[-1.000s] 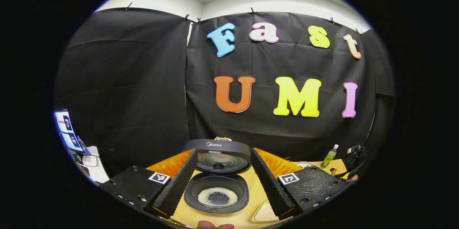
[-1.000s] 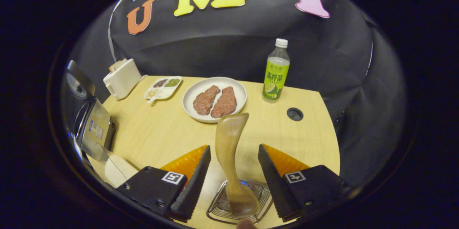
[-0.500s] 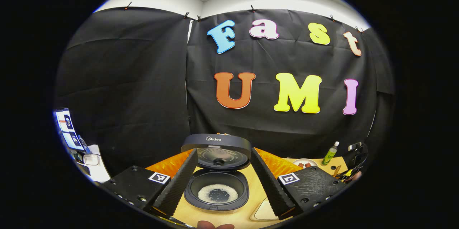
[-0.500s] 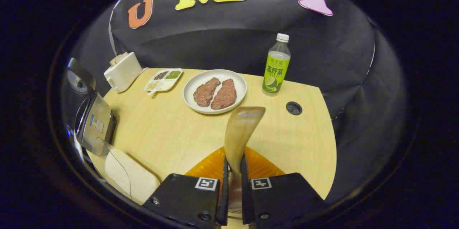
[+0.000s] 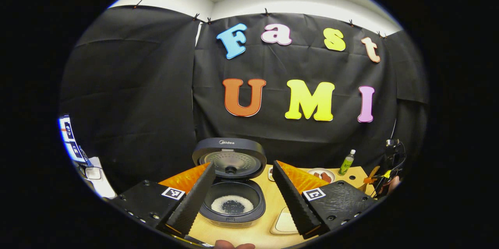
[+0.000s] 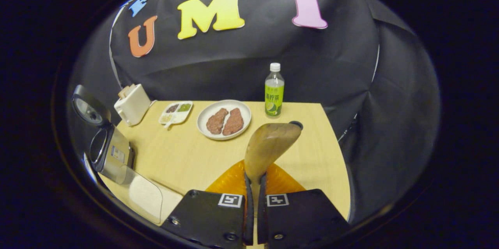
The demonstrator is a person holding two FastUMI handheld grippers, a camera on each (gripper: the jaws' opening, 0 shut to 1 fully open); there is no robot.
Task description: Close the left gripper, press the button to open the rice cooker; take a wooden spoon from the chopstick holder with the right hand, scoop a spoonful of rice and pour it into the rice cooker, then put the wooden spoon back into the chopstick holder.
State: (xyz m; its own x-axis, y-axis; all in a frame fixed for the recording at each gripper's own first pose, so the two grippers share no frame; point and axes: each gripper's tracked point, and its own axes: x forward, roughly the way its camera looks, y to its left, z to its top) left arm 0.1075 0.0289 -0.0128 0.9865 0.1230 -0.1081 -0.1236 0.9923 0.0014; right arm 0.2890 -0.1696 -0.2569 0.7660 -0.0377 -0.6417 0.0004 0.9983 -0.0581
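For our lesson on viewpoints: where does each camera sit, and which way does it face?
Left gripper view: rides the left tool, fingers apart, facing the open rice cooker.
Right gripper view: rides the right tool, shut on the wooden spoon, facing the plate.
Shared: rice cooker, plate, green bottle, table.

Plate (image 6: pixel 202 118) with two meat patties (image 6: pixel 225 120) — green bottle (image 6: pixel 274 95) beside it, divided dish (image 6: pixel 176 111) nearby.

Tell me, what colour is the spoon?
The wooden spoon is light brown, like honey. It shows best in the right gripper view.
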